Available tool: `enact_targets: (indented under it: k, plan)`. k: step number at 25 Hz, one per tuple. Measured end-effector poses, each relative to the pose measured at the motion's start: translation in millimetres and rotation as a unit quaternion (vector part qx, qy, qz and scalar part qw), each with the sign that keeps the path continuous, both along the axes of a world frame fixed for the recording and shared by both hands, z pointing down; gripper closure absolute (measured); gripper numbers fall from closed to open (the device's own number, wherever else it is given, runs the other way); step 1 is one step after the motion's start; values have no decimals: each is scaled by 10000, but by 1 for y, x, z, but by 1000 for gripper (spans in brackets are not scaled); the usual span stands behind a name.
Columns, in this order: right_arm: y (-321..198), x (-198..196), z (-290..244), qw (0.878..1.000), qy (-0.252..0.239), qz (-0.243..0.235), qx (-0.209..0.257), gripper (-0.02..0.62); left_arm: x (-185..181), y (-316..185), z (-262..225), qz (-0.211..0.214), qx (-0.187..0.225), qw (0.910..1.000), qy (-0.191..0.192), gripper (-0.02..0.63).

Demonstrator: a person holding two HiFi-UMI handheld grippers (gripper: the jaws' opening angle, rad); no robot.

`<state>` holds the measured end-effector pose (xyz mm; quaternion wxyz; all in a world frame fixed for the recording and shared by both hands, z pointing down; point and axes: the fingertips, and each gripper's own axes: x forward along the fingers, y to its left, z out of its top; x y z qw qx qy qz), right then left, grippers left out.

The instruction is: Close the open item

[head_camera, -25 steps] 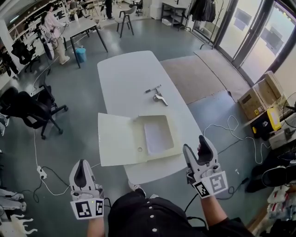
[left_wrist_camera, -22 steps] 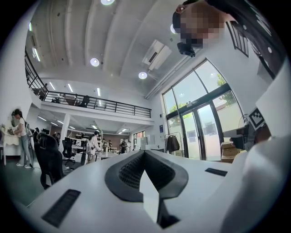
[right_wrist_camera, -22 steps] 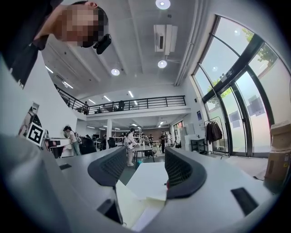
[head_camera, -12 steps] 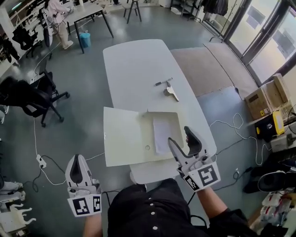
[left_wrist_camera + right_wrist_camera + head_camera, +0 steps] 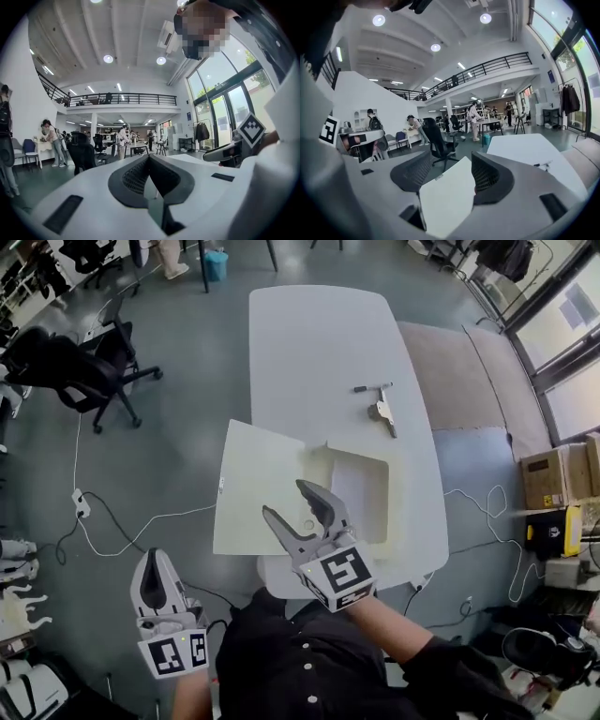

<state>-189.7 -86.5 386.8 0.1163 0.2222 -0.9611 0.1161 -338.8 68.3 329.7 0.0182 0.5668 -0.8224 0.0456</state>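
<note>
Cream-coloured and lying open, the box [image 5: 361, 493] sits at the near end of the white table [image 5: 319, 334], its tray on the tabletop and its flat lid [image 5: 251, 488] spread out to the left, overhanging the table's left edge. Above the near right part of that lid hovers the right gripper [image 5: 286, 501], jaws wide apart and gripping nothing, with the pale lid showing in the gap between them in the right gripper view. Low at the left, off the table and over the grey floor [image 5: 169, 427], the left gripper [image 5: 155, 563] has its jaws closed together on nothing, while a pen [image 5: 361, 388] and a small tool [image 5: 382, 413] lie farther up the table, apart from the box.
</note>
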Motion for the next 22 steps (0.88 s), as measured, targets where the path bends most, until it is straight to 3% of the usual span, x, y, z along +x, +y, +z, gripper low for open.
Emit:
enact_targets:
  k: [6,12,19,22]
  plan:
    - [14,-76,51,9974,270,158,-650,298,-14,26,22,-305,-467,9984,10,589]
    - [29,-119,110,9881,856,598,-1129,268,-24,47,42,-473,-919,9946,117,589]
    - [27,-143,158,9665,2037,1444,-595,239,-37,52,60,-454,-1095,9927,204,589]
    - [26,-142,172,9572,2308,1652,-569,239,-40,55,64,-440,-1141,9922,255,589]
